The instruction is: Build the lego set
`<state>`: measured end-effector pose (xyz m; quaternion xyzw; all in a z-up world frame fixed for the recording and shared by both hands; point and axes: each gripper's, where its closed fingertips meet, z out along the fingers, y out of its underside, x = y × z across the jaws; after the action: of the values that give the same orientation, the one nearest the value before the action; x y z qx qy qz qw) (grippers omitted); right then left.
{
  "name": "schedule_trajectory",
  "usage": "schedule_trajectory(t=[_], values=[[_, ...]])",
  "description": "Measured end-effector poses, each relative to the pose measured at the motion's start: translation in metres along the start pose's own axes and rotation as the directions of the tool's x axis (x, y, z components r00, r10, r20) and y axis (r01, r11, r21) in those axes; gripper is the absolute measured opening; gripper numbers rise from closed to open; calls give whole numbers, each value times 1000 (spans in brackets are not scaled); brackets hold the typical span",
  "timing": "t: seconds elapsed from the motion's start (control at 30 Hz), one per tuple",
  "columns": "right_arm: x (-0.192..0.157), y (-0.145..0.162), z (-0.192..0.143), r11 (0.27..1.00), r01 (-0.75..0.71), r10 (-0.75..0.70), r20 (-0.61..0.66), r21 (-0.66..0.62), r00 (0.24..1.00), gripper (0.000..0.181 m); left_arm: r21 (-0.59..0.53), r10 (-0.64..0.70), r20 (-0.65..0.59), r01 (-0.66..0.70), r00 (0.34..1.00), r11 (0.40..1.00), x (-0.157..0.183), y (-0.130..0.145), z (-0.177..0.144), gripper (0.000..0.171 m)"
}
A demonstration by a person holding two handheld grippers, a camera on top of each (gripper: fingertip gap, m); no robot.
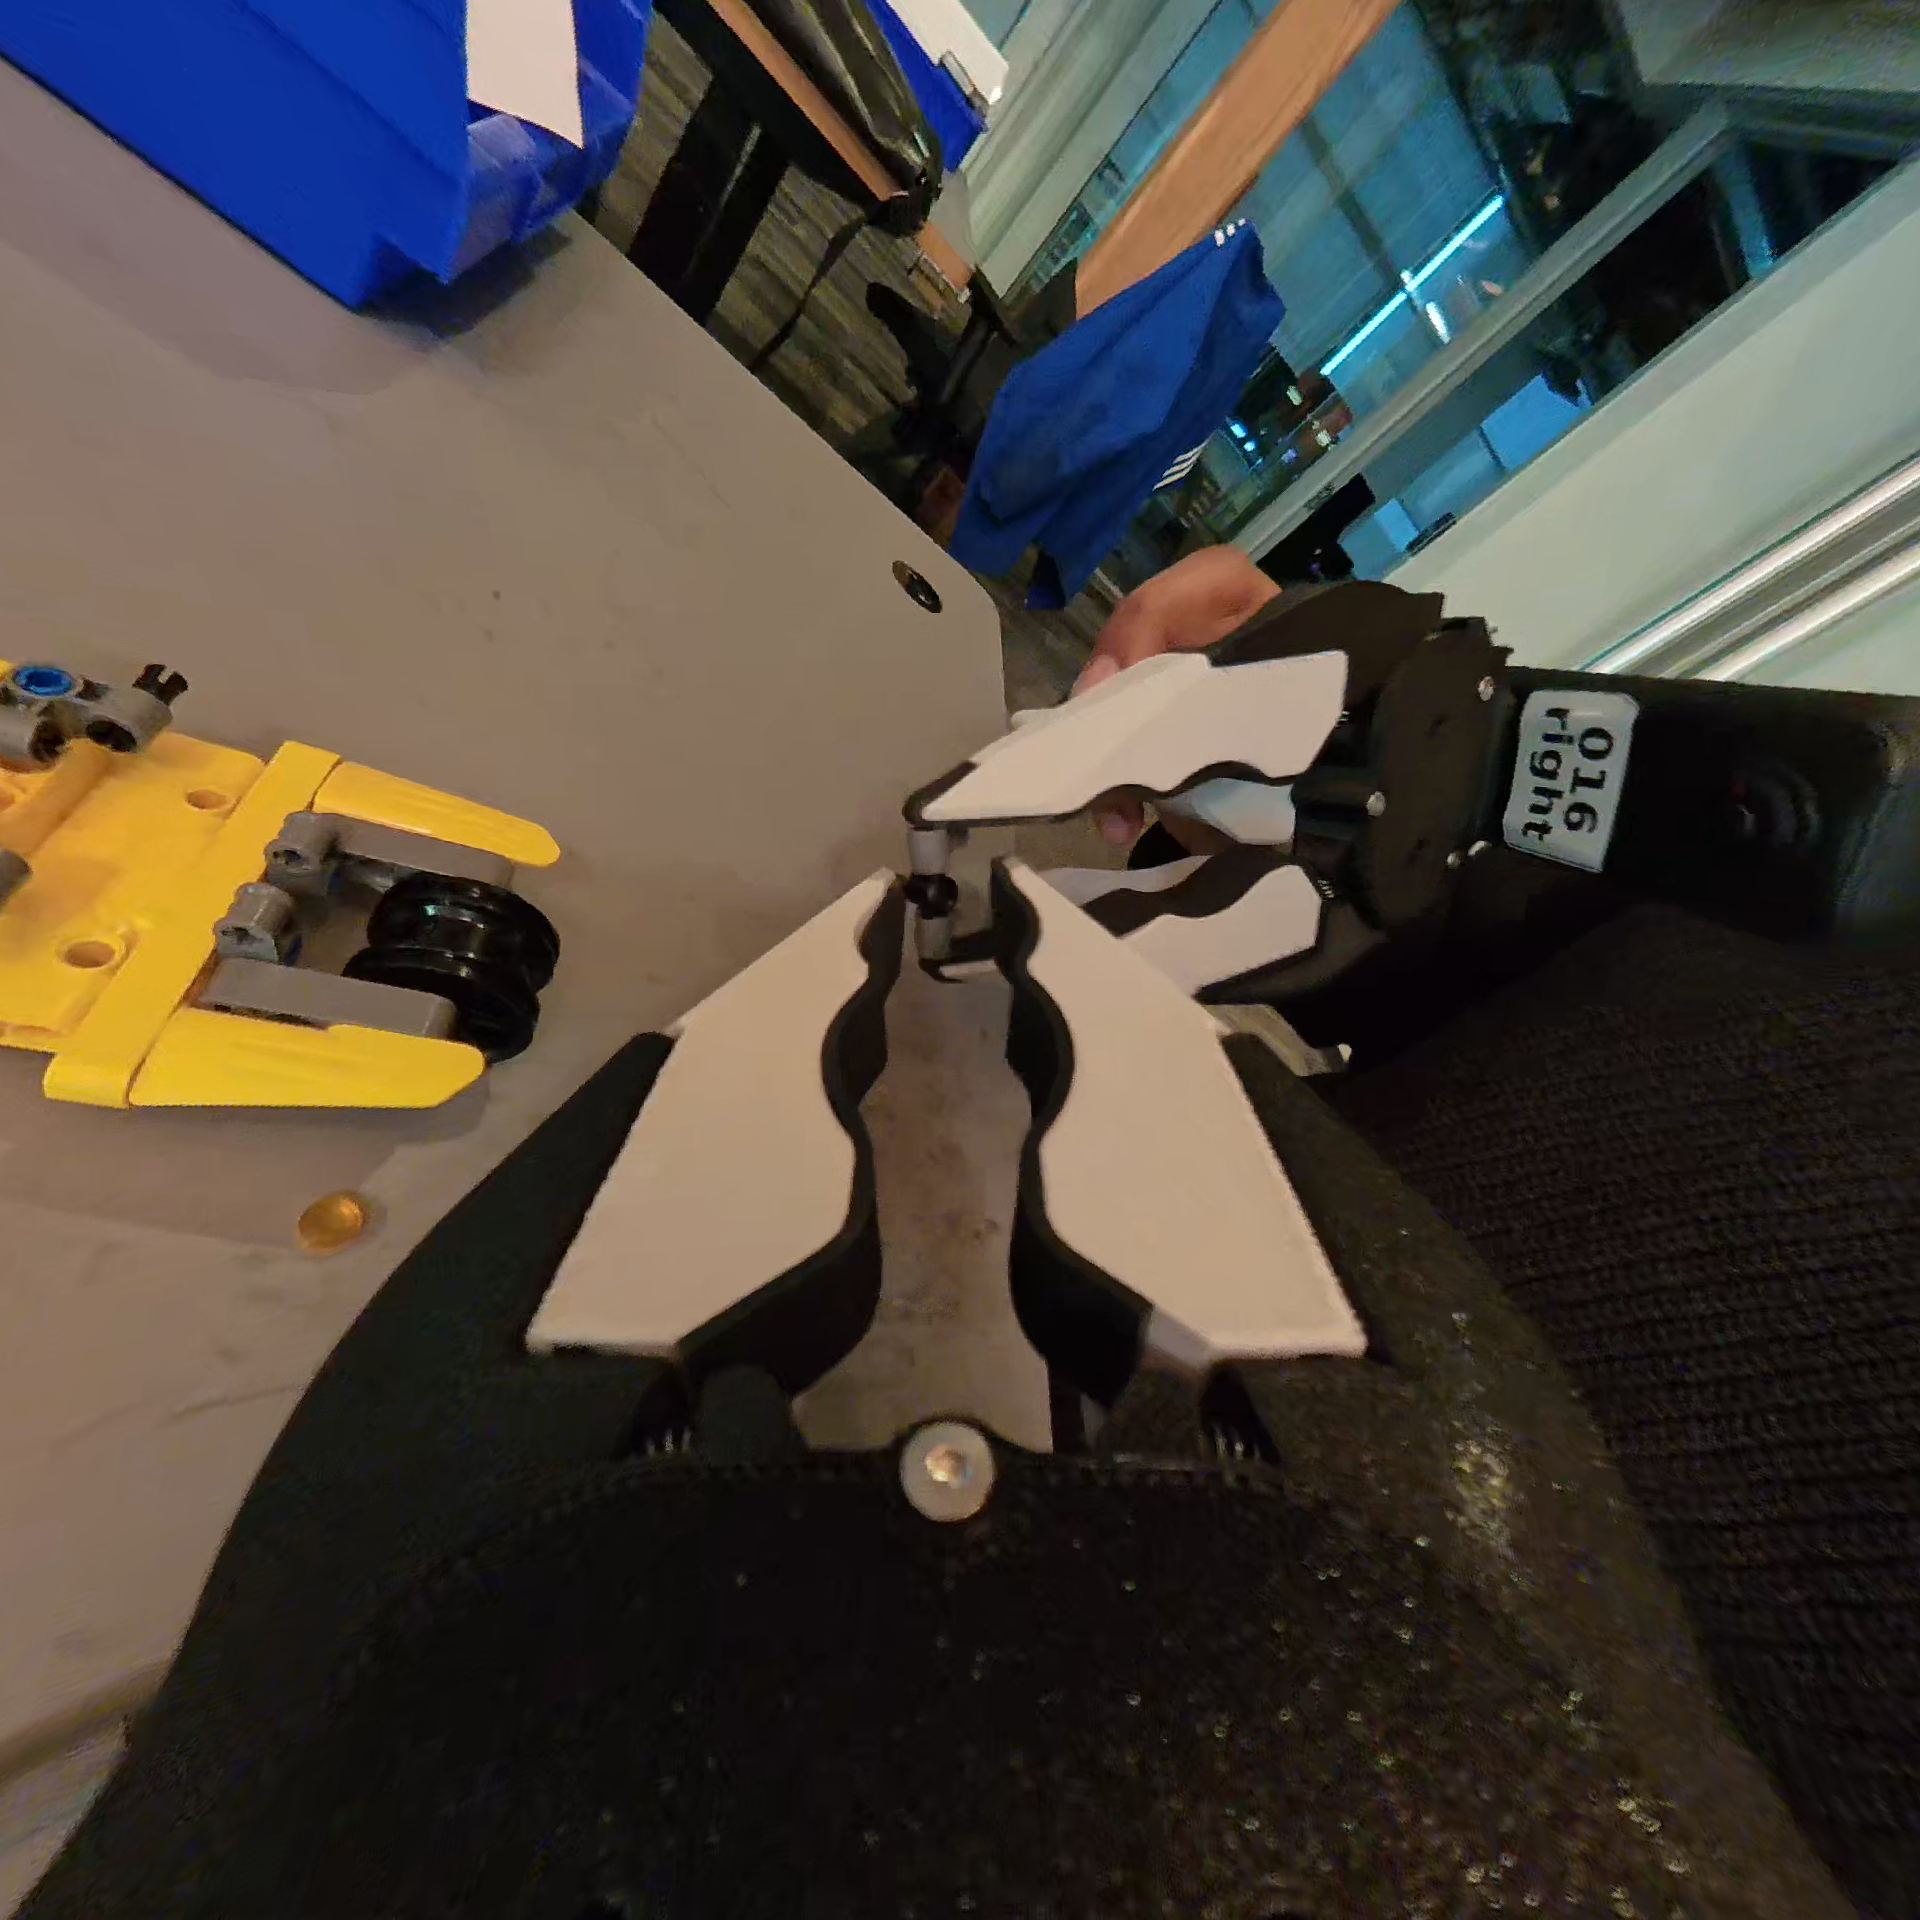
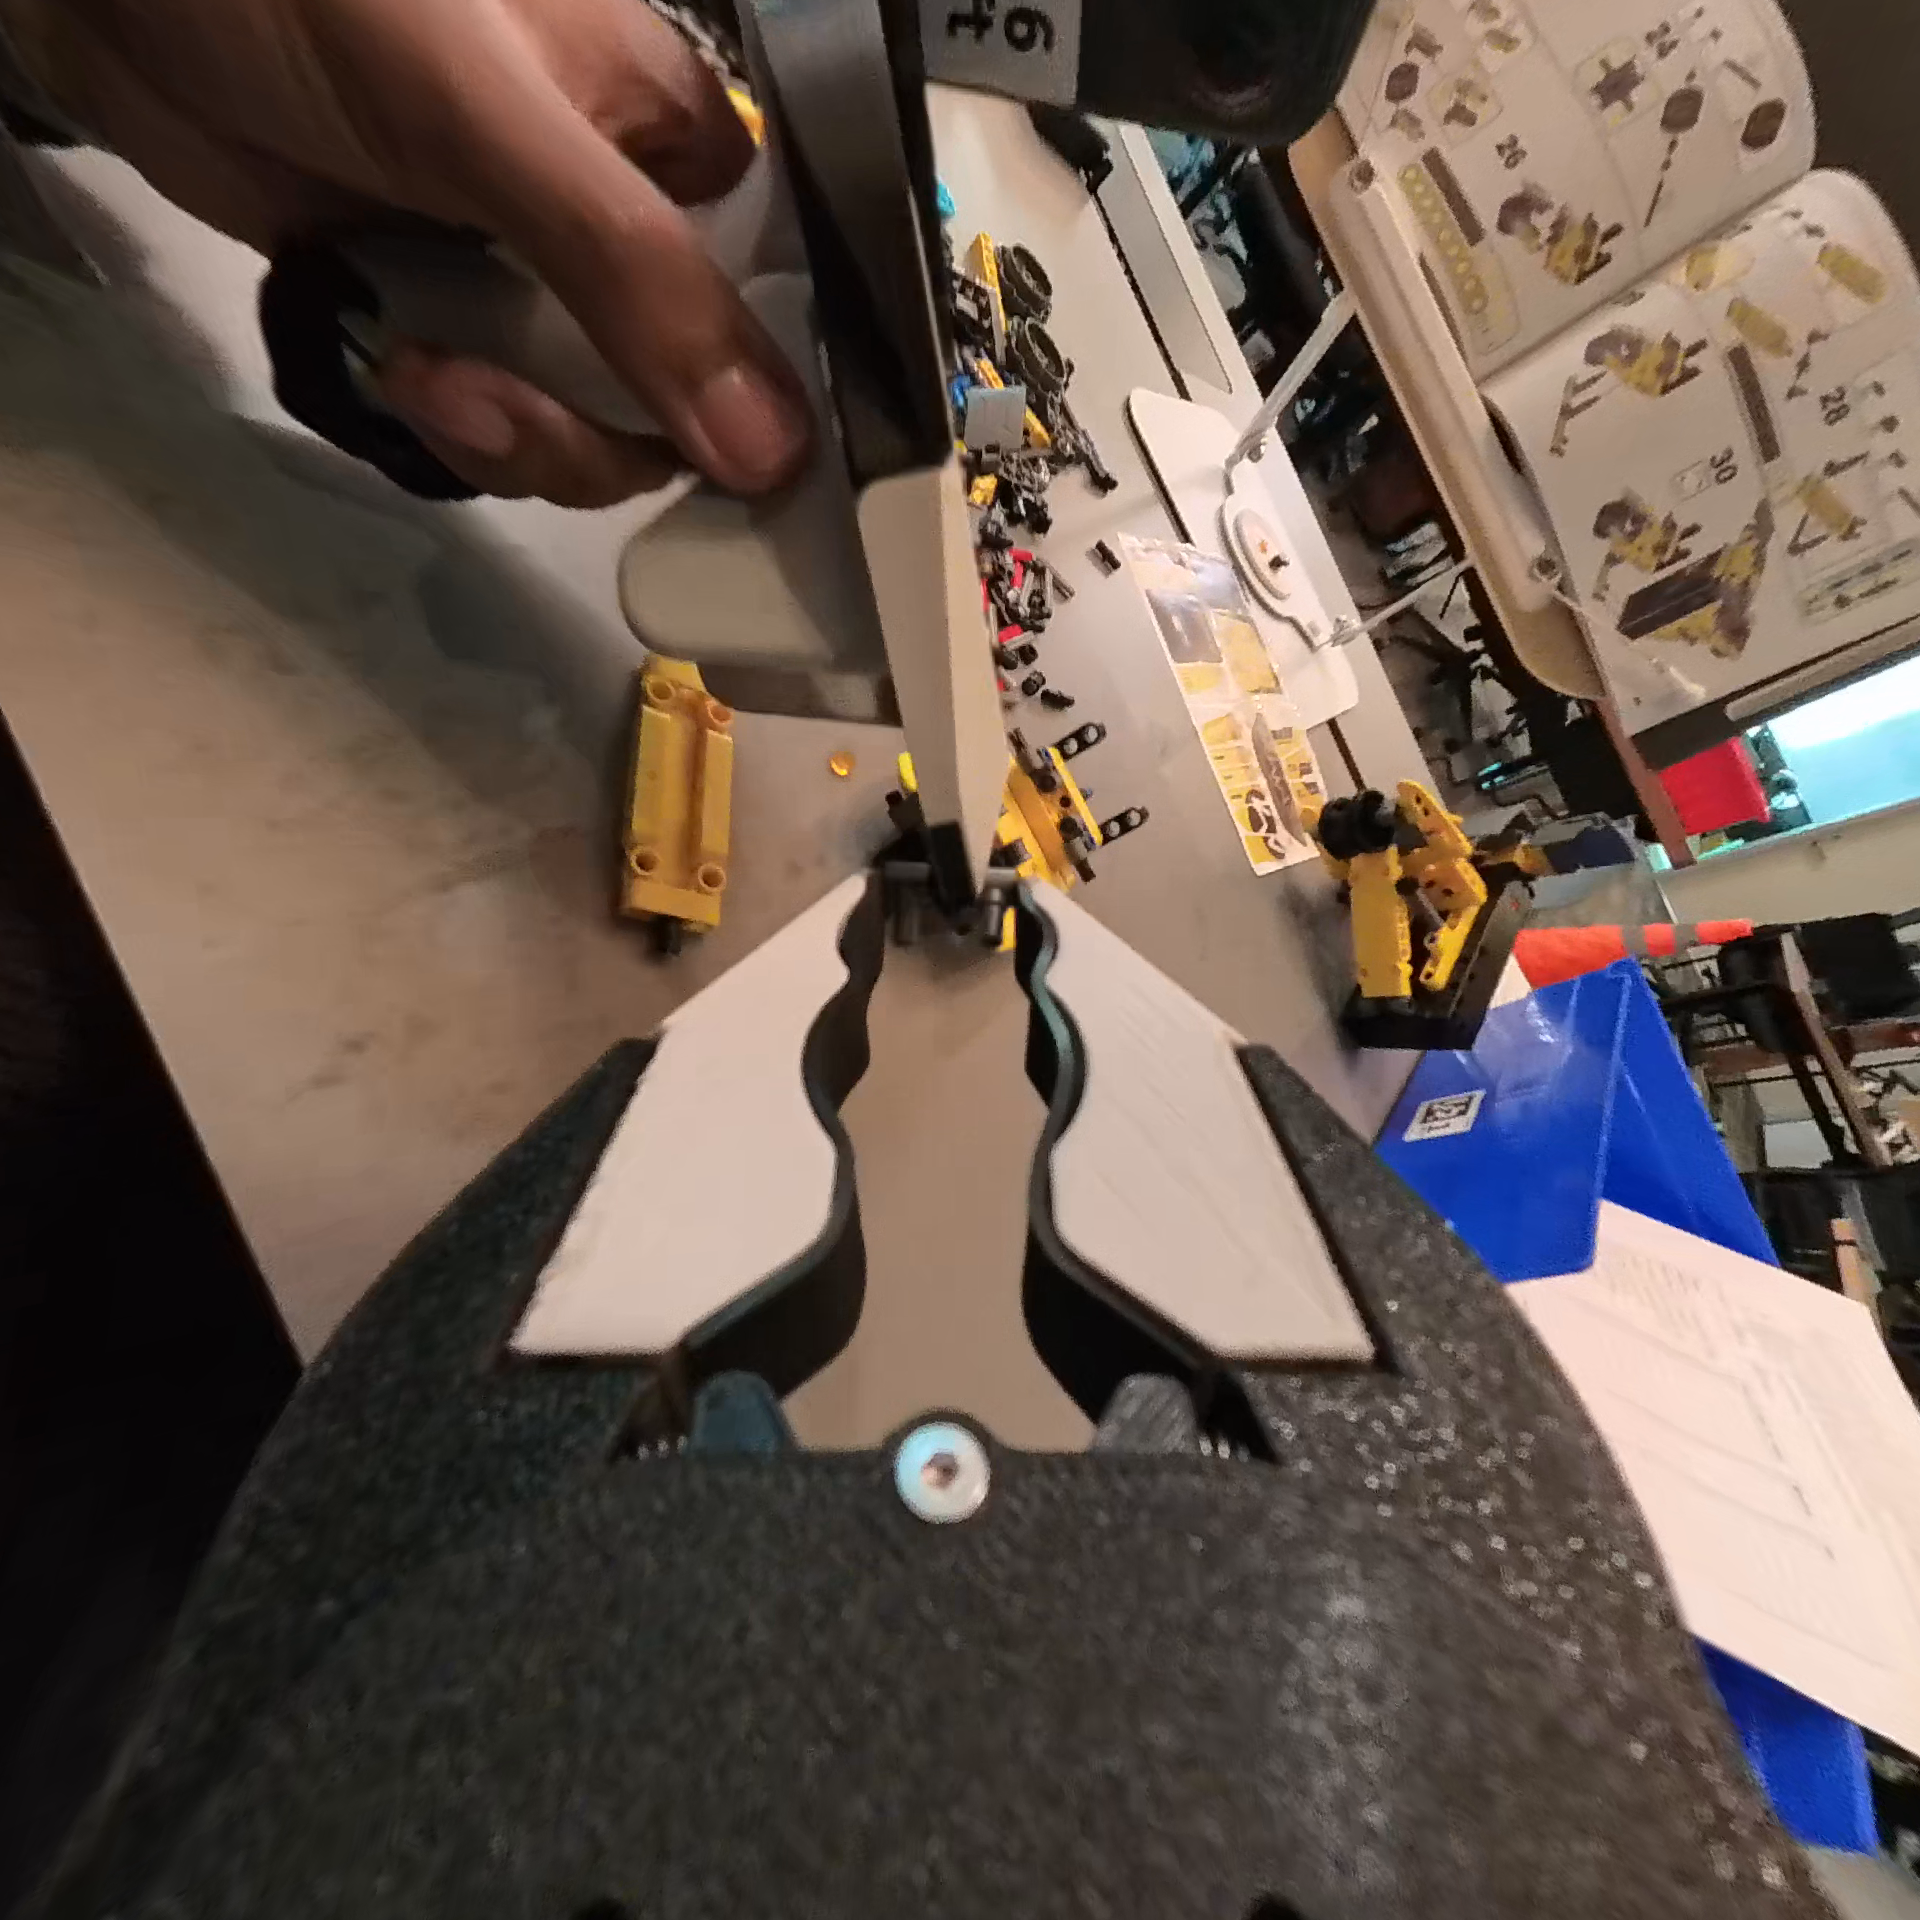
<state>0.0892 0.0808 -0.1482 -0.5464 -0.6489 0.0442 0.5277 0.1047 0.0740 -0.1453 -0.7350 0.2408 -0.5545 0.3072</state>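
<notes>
A small grey connector piece with a black pin [image 1: 932, 902] hangs above the grey table [image 1: 540, 499] near its corner. My left gripper [image 1: 943, 881] is shut on it from the sides. My right gripper [image 1: 951, 896] comes in from the right, one finger above and one below the piece, and is shut on it too. In the right wrist view the piece [image 2: 906, 883] sits between my right gripper's tips [image 2: 945, 891], and a finger [image 2: 940, 644] of the left gripper comes down onto it from above. A person's hand [image 2: 582, 270] holds the left gripper.
A yellow assembly with a black wheel [image 1: 260, 935] and a gold disc [image 1: 332, 1221] lie left of the grippers. Blue bins [image 1: 260, 135] [image 2: 1558, 1122] stand at the table's edges. A yellow beam part [image 2: 675, 790], another yellow assembly [image 2: 1403, 935], loose pieces [image 2: 1013, 436] and an open instruction booklet [image 2: 1662, 312] lie beyond. Less than 4 cm separates the two grippers' tips. Both grippers' tips are roughly 30 cm from the yellow assembly [image 2: 1403, 935].
</notes>
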Motion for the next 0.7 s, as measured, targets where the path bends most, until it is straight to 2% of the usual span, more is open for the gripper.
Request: schedule_trajectory(t=[0.03,0.13,0.23,0.3,0.43,0.57,0.7], values=[[0,-2,-1,1000,-7,7,1,13,1000,24,-1,7,13,-7,1000,1000,-1,0,-1,6],[0,-8,-4,997,-50,49,19,61,999,24,8,-14,-34,15,999,1000,5,-1,-3,6],[-1,-20,-13,980,-99,89,67,170,994,24,21,-81,-163,85,983,996,18,-3,-8,5],[-3,-31,-24,955,-144,113,131,258,985,25,12,-139,-292,149,946,989,32,-3,-11,5],[-5,-49,-44,900,-231,140,257,369,956,24,-41,-234,-516,249,824,968,61,-4,-17,4],[-10,-53,-47,912,-171,72,266,372,961,30,-84,-260,-610,265,749,961,75,-4,-24,3],[-15,-53,-46,926,-143,42,281,350,959,28,-116,-266,-604,247,751,962,76,0,-24,3]])
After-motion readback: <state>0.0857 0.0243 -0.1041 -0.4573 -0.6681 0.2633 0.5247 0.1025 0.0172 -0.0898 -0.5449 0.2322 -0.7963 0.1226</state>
